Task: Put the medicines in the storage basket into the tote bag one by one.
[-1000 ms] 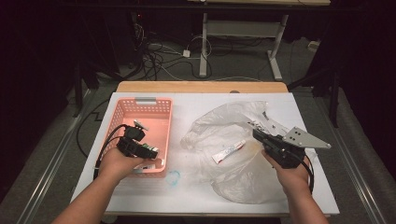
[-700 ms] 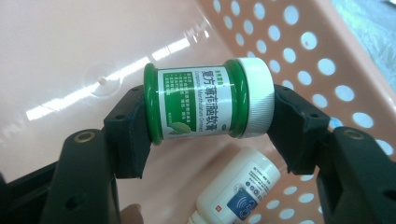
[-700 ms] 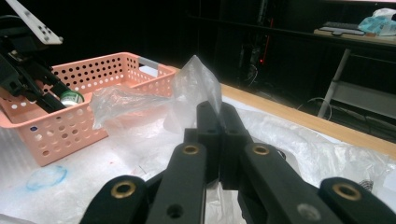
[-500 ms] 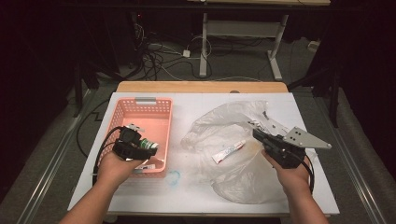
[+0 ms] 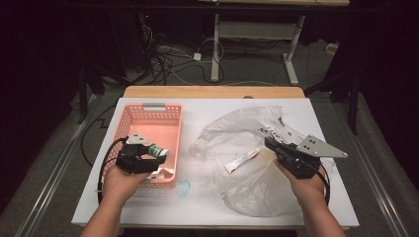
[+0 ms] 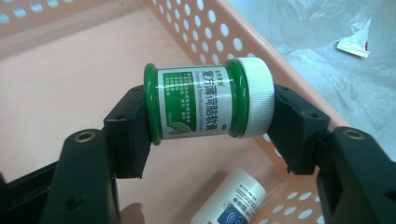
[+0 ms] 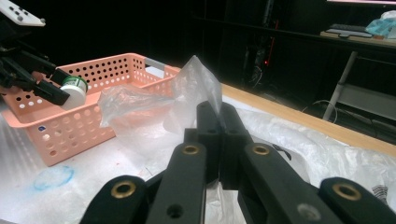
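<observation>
The green jar [image 6: 208, 100], white-capped and lying sideways, was clamped end to end in the left gripper [image 5: 148, 154] above the pink basket [image 5: 129, 121], near its 5 o'clock corner, over a white bottle [image 6: 231, 198]. At 3 o'clock, the right gripper [image 7: 218, 122] was closed tight on the clear plastic bag [image 7: 194, 86], a tube [image 5: 242, 160] lying inside.

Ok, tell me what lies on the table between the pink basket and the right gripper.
In the high view, between the pink basket and the right gripper, the clear plastic bag spreads over the table, with a small white tube lying on it.
</observation>
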Demonstrator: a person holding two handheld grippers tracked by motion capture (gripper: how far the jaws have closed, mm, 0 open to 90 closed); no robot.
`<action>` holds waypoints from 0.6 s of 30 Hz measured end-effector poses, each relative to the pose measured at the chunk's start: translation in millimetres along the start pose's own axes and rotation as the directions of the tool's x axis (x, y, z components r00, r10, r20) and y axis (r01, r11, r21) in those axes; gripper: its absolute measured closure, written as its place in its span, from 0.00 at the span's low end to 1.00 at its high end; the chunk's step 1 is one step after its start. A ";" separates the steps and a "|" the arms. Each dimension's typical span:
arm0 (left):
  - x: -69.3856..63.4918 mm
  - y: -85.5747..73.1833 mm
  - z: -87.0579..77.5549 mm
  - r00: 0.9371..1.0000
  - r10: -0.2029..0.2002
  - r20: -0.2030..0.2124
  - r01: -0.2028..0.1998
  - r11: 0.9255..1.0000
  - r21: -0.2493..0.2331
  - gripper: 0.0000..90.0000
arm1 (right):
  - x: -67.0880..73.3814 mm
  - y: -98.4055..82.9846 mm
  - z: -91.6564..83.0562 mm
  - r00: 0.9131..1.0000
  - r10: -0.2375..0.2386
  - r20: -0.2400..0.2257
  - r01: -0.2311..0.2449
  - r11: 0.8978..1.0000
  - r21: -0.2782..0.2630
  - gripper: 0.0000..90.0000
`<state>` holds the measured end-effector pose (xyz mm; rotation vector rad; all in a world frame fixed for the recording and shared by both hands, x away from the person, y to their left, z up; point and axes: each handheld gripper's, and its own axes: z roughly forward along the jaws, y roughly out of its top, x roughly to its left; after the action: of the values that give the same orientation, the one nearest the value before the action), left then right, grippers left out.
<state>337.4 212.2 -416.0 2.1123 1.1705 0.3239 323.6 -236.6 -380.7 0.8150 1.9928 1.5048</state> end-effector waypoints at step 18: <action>-3.6 -19.9 -15.3 0.997 -0.058 0.058 0.069 0.975 -0.209 0.39 | 0.4 4.8 -5.5 1.000 -0.009 0.005 0.009 1.000 -0.023 1.00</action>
<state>314.6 223.2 -417.8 1.8847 1.1197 0.3460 320.3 -238.9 -374.7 0.7984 1.9690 1.5165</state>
